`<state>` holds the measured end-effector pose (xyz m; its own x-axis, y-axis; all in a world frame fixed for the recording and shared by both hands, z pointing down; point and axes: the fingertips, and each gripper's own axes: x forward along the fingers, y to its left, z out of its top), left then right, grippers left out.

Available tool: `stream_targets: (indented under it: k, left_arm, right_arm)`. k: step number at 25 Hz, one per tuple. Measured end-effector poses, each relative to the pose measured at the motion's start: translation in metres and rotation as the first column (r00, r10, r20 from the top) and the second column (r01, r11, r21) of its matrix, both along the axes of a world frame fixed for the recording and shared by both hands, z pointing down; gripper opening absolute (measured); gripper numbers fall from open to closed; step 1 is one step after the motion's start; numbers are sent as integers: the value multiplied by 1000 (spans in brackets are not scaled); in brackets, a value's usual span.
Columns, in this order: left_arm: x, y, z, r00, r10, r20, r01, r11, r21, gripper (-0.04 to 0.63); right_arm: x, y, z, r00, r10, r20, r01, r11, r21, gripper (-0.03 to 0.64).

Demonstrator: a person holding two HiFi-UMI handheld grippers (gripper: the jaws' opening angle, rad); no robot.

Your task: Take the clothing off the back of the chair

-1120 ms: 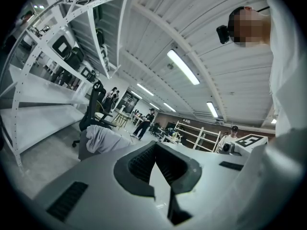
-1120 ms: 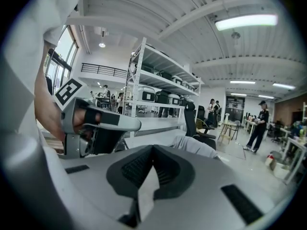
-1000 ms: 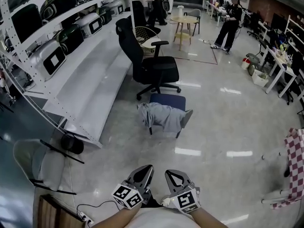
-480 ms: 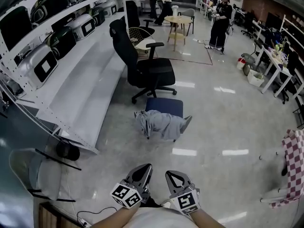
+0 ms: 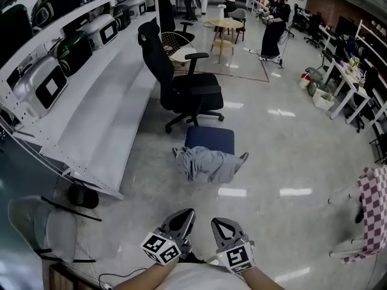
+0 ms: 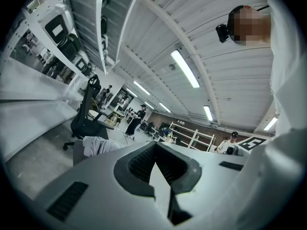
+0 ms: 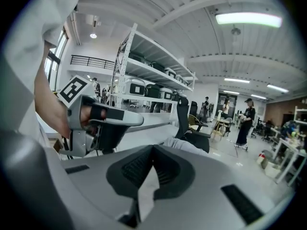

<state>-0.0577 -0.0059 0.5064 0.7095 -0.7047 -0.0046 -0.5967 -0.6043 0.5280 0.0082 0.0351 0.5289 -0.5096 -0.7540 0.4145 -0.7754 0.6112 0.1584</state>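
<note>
The chair (image 5: 210,139) with its grey clothing (image 5: 205,164) has drawn nearer (not yet within reach); the left hand-held gripper (image 5: 183,215) and right hand-held gripper (image 5: 219,223) are pressed together, empty.

Backrest of low blue-seat chair (image 5: 209,139) hidden under crumpled grey clothing (image 5: 205,165); legs mostly hidden too. In left gripper view, the left gripper (image 6: 154,150)'s own grey body blocks the near floor, so only the top of cloth & chair shows. Same in right gripper view: the right gripper (image 7: 152,150) hides all but a strip of cloth. Red-and-white checked cloth (image 5: 375,207) cut by right edge; support unclear. Near left, pale grey folding chair (image 5: 45,225) dim & smeared. Brown wooden piece (image 5: 63,277) cut by bottom edge, can't ID. Person's forearms (image 5: 266,278) cut off too. Rounded black-and-silver appliances (image 5: 42,80) far left: type unclear. Far ppl (image 5: 272,23) too small for detail.
</note>
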Motion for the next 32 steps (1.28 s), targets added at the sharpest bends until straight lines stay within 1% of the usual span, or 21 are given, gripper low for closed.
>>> stream_targets:
  k: [4, 8, 11, 16, 19, 24, 27, 32]
  left_arm:
    - [-13, -16, 4, 1000, 14, -17, -14, 1000, -10, 8]
    - [-21, -27, 5, 999, 42, -17, -42, 999, -3, 9]
    - [-25, -30, 12, 998, 50, -27, -50, 999, -18, 8]
    - [-26, -43, 16, 998, 54, -24, -55, 998, -25, 8]
    - [-25, -51, 16, 999, 53, -13, -53, 998, -27, 8]
    - [-20, -69, 14, 1000, 17, 14, -16, 999, -42, 8]
    - [-12, -79, 7, 1000, 9, 26, -8, 1000, -24, 9]
    - [-3, -93, 10, 999, -40, 28, 41, 998, -50, 8]
  right_arm:
    - [-13, -17, 2, 1000, 14, -17, -14, 1000, -5, 17]
    - [-25, -34, -1, 999, 41, -8, -41, 999, 7, 17]
    - [-30, -38, 1, 999, 42, -26, -42, 999, -1, 17]
    - [-26, -47, 7, 997, 73, -10, -73, 997, -17, 17]
    - [-24, -57, 6, 998, 69, 4, -69, 998, -14, 17]
    - [-16, -78, 10, 999, 41, 23, -40, 999, -33, 17]
    - [-5, -94, 9, 999, 32, 28, -31, 999, -32, 17]
    - [8, -112, 6, 999, 1, 36, 0, 999, -33, 17]
